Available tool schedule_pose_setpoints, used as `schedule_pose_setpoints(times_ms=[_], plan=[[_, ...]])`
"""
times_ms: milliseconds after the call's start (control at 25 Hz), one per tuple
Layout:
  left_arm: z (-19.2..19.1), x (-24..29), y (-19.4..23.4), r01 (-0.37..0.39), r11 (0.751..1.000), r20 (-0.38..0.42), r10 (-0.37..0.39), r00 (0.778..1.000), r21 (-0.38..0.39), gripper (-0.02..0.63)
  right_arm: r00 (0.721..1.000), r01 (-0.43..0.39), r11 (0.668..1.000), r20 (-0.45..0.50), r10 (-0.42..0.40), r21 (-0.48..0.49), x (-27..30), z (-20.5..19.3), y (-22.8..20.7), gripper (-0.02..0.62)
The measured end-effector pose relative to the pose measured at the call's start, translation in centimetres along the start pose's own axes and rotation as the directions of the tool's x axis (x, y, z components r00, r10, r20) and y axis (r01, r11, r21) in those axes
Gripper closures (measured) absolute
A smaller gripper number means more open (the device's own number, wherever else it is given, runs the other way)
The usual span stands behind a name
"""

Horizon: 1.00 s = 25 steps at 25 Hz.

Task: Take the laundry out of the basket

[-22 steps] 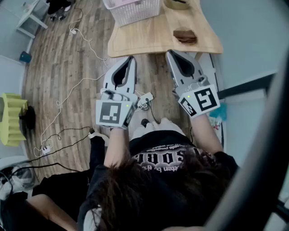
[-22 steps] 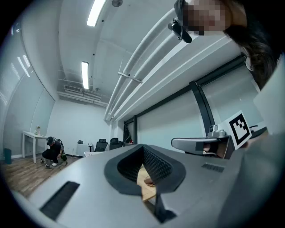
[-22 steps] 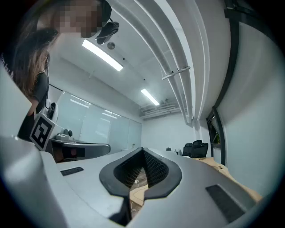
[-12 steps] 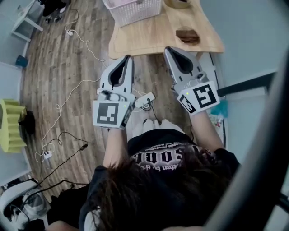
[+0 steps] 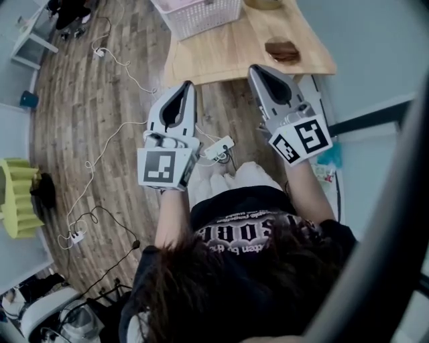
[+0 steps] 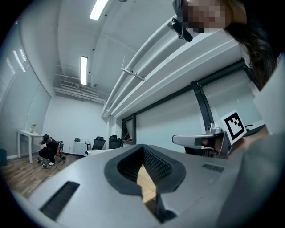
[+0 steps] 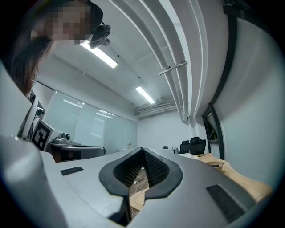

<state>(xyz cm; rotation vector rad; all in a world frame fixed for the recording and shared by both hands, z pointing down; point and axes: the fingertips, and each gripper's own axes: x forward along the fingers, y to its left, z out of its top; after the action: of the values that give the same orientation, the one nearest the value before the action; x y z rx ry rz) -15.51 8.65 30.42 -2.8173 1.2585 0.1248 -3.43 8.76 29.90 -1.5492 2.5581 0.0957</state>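
The white slatted laundry basket stands at the far end of the wooden table, with pale pink laundry just showing inside it at the picture's top edge. My left gripper hovers over the floor just short of the table's near edge. It is shut and holds nothing, and its tips meet in the left gripper view. My right gripper reaches the table's near edge. It is also shut and empty, its jaws closed in the right gripper view. Both are well short of the basket.
A flat brown object lies on the table's right side, and a round tan item sits behind it. White cables and a power strip trail over the wood floor. A yellow object stands at the left. A person crouches far off.
Both grippers stay shut and almost where they were by the table's near edge. The head view has drifted a little, so the floor clutter sits lower in the picture.
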Motion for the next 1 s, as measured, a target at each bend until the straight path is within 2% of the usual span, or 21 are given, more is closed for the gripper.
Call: schedule_pose_setpoints(times_ms=[480, 1000], plan=[[-0.8, 3.3, 1.7, 0.0, 1.0, -0.007, 0.0, 1.0, -0.024, 0.606, 1.0, 0.02, 1.0, -0.013, -0.02, -0.006, 1.8, -0.2, -4.0, 0.566], [-0.4, 11.7, 1.9, -0.073, 0.997, -0.001, 0.073, 0.997, 0.006, 0.606, 0.997, -0.073, 0.997, -0.007, 0.073, 0.021, 5.4, -0.3, -12.2, 0.566]])
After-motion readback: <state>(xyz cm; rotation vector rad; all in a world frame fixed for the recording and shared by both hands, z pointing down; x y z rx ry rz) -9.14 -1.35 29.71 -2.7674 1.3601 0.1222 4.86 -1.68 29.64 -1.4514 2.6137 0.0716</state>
